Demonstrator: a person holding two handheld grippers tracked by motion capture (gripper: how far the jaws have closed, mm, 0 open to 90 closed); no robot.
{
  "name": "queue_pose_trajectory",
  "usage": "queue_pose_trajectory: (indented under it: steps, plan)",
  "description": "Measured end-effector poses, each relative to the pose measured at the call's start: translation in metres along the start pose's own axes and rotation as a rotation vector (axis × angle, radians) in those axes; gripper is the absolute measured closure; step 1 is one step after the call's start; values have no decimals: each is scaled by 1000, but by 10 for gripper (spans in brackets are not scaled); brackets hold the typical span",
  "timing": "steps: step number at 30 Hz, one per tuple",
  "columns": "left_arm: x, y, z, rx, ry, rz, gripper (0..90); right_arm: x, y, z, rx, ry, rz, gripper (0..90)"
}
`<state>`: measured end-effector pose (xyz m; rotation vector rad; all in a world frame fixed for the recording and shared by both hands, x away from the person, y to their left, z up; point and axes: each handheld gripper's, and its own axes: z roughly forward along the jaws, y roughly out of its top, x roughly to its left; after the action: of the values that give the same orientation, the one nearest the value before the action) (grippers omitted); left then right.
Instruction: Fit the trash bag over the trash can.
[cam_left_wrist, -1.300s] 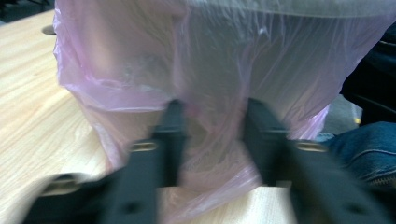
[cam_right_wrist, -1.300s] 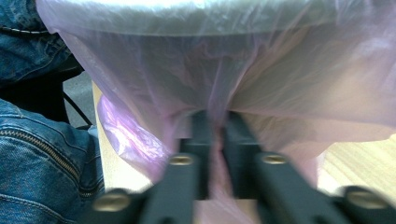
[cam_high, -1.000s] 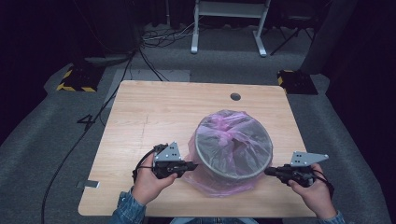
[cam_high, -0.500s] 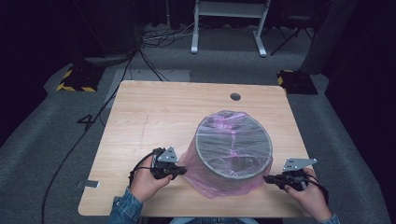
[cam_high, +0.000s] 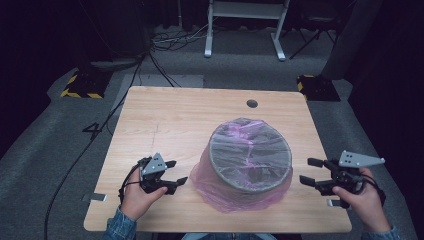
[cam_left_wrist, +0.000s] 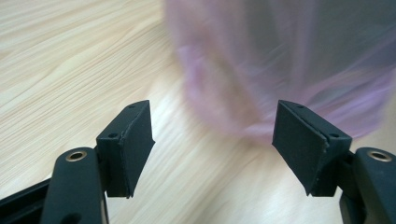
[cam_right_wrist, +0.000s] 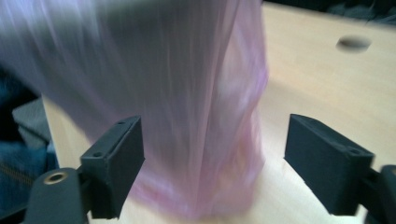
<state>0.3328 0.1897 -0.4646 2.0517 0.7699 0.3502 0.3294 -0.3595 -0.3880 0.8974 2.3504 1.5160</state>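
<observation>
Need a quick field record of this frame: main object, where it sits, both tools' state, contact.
object: grey bin lined with a pink plastic bag
location: upright on the wooden table, near the front edge
left tool: jaws just opened, nothing between them, beside the bin's left side
right tool: jaws just opened, nothing between them, beside the bin's right side
contact: neither tool touches the bag
other: round hole in the tabletop behind the bin

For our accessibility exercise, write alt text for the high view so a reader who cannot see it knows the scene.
A grey bin lined with a pink plastic bag stands on a wooden table, between two hand-held claws that have just been opening. The left claw and right claw sit open on either side, apart from the bag, with nothing between their jaws.
</observation>
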Motion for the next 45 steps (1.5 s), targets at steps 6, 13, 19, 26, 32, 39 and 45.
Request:
queue_pose_trajectory:
  steps: [6, 13, 19, 26, 32, 39, 45]
  plan:
    - [12, -18, 0, 75, 134, -73, 291, 6, 59, 4, -35, -24, -79, 158]
    - [21, -32, -6, 90, 172, -117, 275, 17, 116, 33, -20, 6, -158, 159]
    - [27, -41, -6, 120, 215, -153, 275, 33, 144, 64, 50, 24, -204, 167]
    - [32, -47, -6, 114, 231, -174, 275, 48, 157, 97, 74, 79, -223, 185]
    - [34, -49, -6, 120, 240, -187, 278, 60, 166, 128, 90, 104, -222, 187]
    - [33, -50, -6, 135, 261, -192, 285, 66, 166, 153, 133, 108, -245, 200]
    - [32, -50, -5, 141, 271, -178, 284, 67, 155, 168, 195, 105, -250, 181]
